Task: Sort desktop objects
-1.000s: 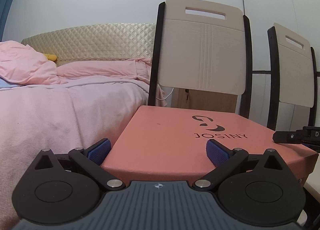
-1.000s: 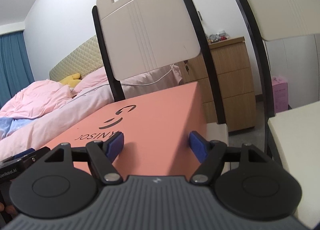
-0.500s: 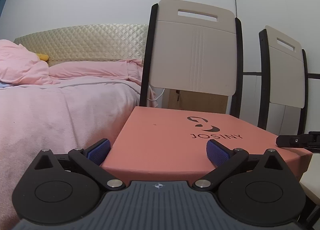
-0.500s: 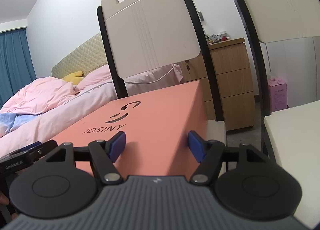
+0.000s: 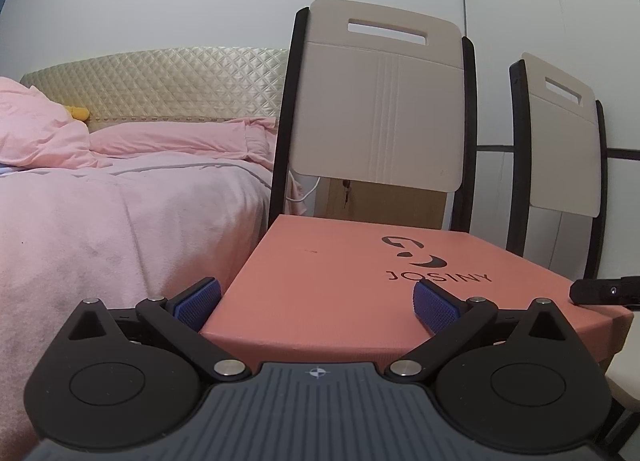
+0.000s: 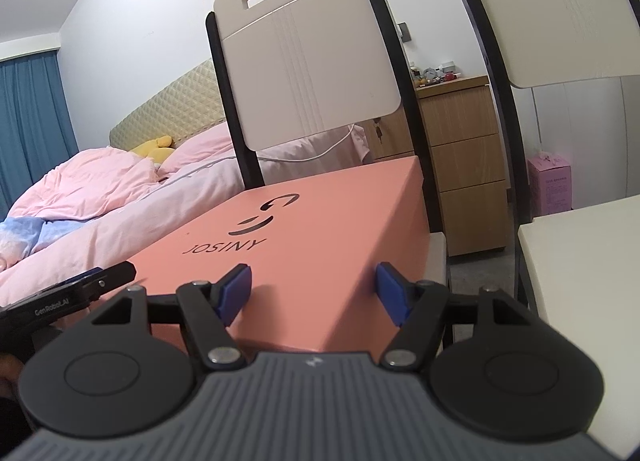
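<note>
A salmon-pink box [image 5: 360, 281] printed with JOSINY sits on the seat of a chair [image 5: 380, 101], close against the side of the bed [image 5: 120, 221] with its pink bedding. Two claws are on it from opposite ends.

The left claw [image 5: 316, 303] straddles the box's near left corner. Its blue pads [image 5: 434, 307] stand wide apart, one beside the box's left edge and one over the lid; I cannot tell whether either presses on the cardboard.

The right claw [image 6: 312, 293] straddles the corner at the other end. Its jaws stand partly open, the left pad [image 6: 234, 293] over the lid and the right pad [image 6: 390, 295] beside the box's side wall; whether they grip I cannot tell either.

From the right wrist view, the tip of the left claw shows at the box's left edge. A second chair [image 5: 560, 141] stands beside the first, and a wooden drawer cabinet [image 6: 464, 165] stands behind them, with a pale surface [image 6: 580, 261] at the right.
</note>
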`<move>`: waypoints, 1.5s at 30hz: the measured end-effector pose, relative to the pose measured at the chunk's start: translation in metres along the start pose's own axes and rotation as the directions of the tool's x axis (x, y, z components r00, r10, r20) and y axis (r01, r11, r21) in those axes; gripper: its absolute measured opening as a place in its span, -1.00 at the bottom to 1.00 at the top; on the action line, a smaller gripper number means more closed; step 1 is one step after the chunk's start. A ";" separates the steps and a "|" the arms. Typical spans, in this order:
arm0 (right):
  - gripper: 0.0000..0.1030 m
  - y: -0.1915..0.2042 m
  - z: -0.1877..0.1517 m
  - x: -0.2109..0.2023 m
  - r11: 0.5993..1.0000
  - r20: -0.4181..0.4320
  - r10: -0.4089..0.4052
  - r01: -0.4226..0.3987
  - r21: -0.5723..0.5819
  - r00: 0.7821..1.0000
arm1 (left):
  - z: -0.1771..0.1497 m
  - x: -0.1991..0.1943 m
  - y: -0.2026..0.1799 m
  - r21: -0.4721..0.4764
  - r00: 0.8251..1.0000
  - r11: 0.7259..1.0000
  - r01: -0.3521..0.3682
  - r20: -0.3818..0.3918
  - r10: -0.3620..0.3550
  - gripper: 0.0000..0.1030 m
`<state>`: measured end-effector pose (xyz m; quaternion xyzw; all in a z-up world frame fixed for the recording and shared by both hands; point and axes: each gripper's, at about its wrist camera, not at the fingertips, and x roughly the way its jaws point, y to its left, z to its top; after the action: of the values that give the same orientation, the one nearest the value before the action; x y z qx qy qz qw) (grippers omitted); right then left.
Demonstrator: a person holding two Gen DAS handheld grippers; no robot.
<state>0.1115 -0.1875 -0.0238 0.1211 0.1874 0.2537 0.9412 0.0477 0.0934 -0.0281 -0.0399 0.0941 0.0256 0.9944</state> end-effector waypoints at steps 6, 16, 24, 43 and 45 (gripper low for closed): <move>0.35 0.000 -0.001 0.006 1.000 0.008 -0.024 0.024 0.008 1.000 | 0.002 0.009 0.000 0.013 1.000 1.000 0.006 -0.015 -0.006 1.00; 0.35 0.008 -0.004 0.007 0.997 0.033 -0.078 0.077 0.011 0.996 | 0.005 0.017 0.001 0.000 1.000 1.000 -0.005 -0.026 0.005 1.00; 0.24 0.010 -0.001 -0.014 0.995 0.086 -0.091 0.093 -0.018 0.992 | 0.017 -0.026 -0.011 0.005 0.999 0.999 -0.032 0.010 0.032 1.00; 0.25 0.048 -0.034 -0.097 0.989 0.233 -0.102 0.123 -0.077 0.967 | 0.018 -0.102 -0.041 0.059 0.996 0.998 -0.036 0.082 0.031 1.00; 0.25 0.048 -0.033 -0.097 0.990 0.237 -0.102 0.123 -0.076 0.966 | 0.012 -0.099 -0.039 0.062 0.996 0.997 -0.051 0.078 0.046 1.00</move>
<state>-0.0005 -0.1930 -0.0099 0.0965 0.0707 0.1923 0.9740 -0.0446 0.0509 0.0051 -0.0050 0.0576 0.0483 0.9972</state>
